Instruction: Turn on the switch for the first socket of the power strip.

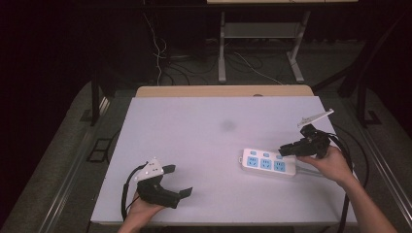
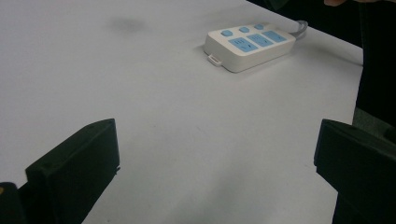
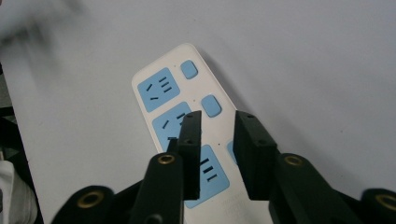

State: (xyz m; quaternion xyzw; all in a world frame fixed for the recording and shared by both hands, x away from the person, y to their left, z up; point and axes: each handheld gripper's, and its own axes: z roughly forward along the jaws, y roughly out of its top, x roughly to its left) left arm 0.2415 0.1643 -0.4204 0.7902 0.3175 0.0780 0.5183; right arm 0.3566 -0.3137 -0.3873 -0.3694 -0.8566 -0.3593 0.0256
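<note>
You see a brightly, evenly lit tabletop [image 1: 204,145] against dark surroundings; the right gripper view's upper-left corner is blurred.

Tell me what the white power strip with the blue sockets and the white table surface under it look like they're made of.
The white power strip with blue sockets looks like moulded plastic with a smooth, slightly glossy finish: rounded edges, crisp flush blue panels. The white table surface looks matte, perhaps laminate or a board; it shows no glare, and a wood-coloured edge shows at its far side, so the core may be wood.
</note>
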